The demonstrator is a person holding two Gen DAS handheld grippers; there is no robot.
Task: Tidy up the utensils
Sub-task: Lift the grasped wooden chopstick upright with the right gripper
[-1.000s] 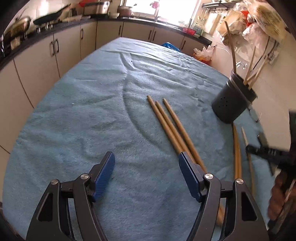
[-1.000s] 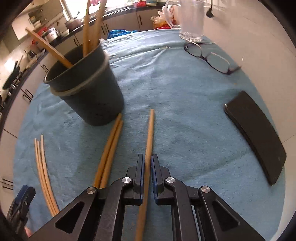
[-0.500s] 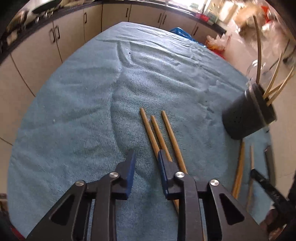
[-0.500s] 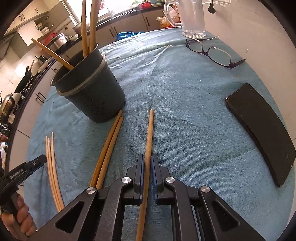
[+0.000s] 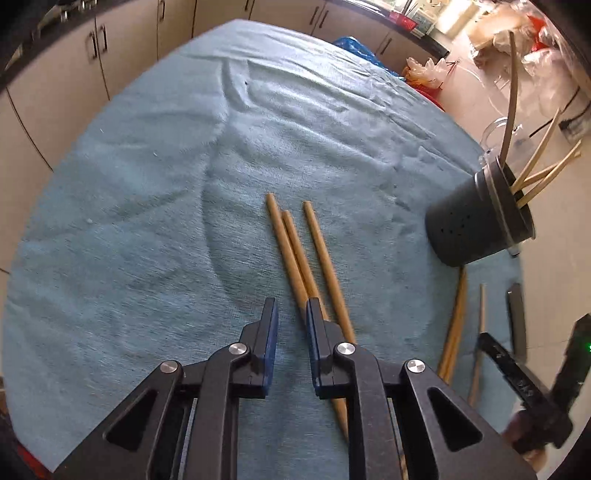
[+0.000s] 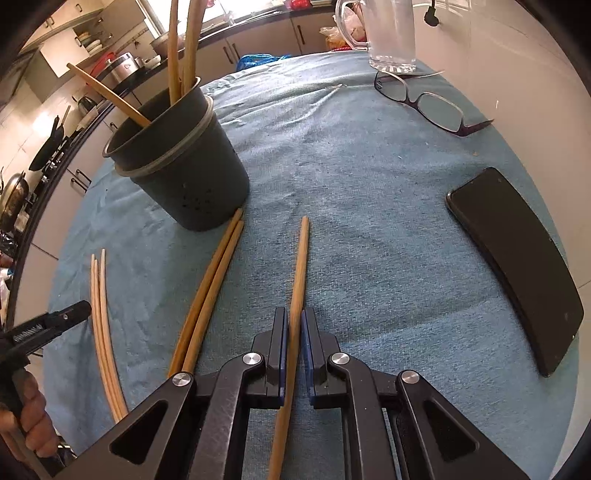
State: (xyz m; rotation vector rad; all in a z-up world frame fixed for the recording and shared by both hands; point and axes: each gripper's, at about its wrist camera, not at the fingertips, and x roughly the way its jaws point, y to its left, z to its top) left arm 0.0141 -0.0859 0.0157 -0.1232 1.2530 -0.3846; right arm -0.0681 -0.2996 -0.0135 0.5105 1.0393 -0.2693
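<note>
kitchen cupboards (image 5: 55, 74) run along the back, and a blue towel (image 5: 147, 221) covers the surface.

on the towel, three brown sticks (image 5: 295, 251) lie side by side in the left wrist view. the left gripper (image 5: 291, 325) points down at them. its jaws are closing, with a small gap left. nothing is between them, only towel. the right jaw sits on top of the near part of the two left sticks, and the third stick lies just to the right of that jaw.

the right gripper (image 6: 294, 339) is clamped tight on one long brown stick (image 6: 300, 266). the stick runs out in front of the gripper, and its far tip rests low near the towel.

just to the left of that stick lie two more sticks (image 6: 214, 284), touching each other. their far ends reach the foot of a dark cup (image 6: 184, 177). the cup stands upright on the towel and has a few sticks leaning inside it.

further left lie three pale thin sticks (image 6: 101, 325), near the tip of the other gripper. a hand (image 6: 33, 424) shows at the left edge.

on the right side a black phone (image 6: 517, 266) lies flat. behind it is a pair of glasses (image 6: 421, 99), and a clear glass mug (image 6: 388, 33) stands at the far edge.
</note>
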